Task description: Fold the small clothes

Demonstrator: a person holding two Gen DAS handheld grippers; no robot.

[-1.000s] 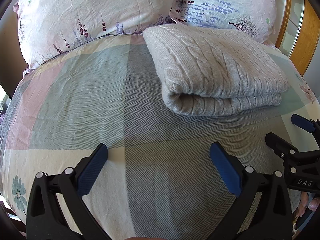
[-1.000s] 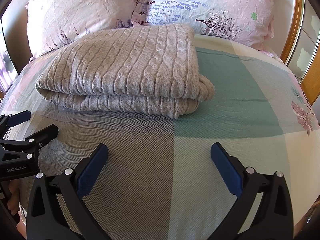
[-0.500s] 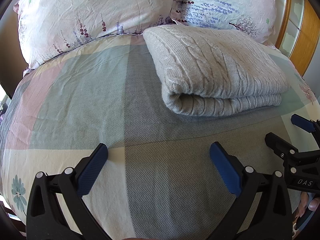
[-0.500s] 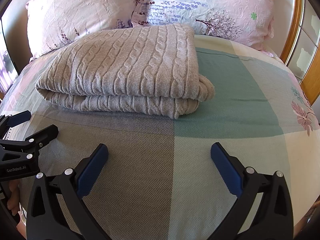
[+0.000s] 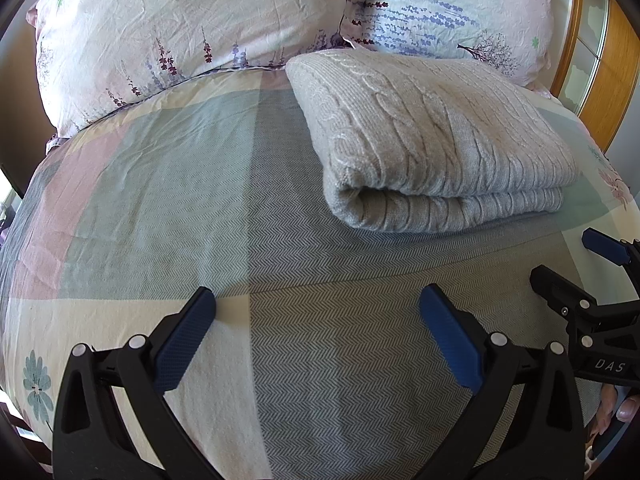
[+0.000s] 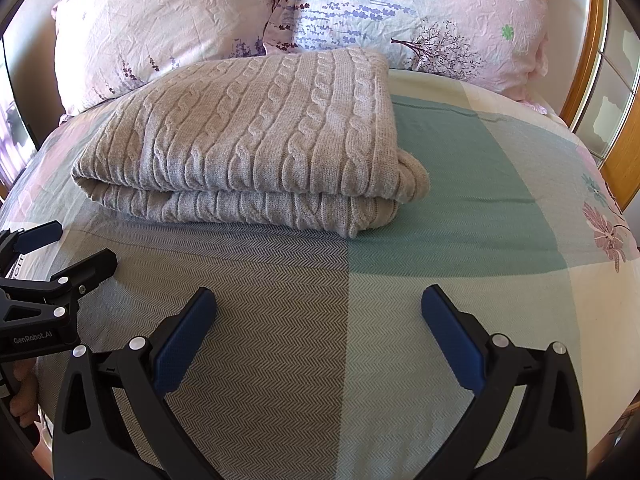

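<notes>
Both grippers, left gripper (image 5: pixel 316 320) and right gripper (image 6: pixel 318 320), hang wide open and empty, unmoved over the last second. Beyond them the sweater (image 6: pixel 248 140) lies folded on the bedspread (image 6: pixel 480 184), so the folding looks finished.

Left wrist view: camera sits low behind the left gripper (image 5: pixel 316 304), facing forward across the bed (image 5: pixel 160 200) toward the pillows (image 5: pixel 192 28) at the head; the folded sweater (image 5: pixel 432 136) lies ahead and right, near. Right wrist view: camera sits low behind the right gripper (image 6: pixel 318 304), facing the same way; the sweater lies ahead and left. Shared ground: sweater, both pillows, the patchwork cover. Each view catches the other gripper at its inner edge.
</notes>
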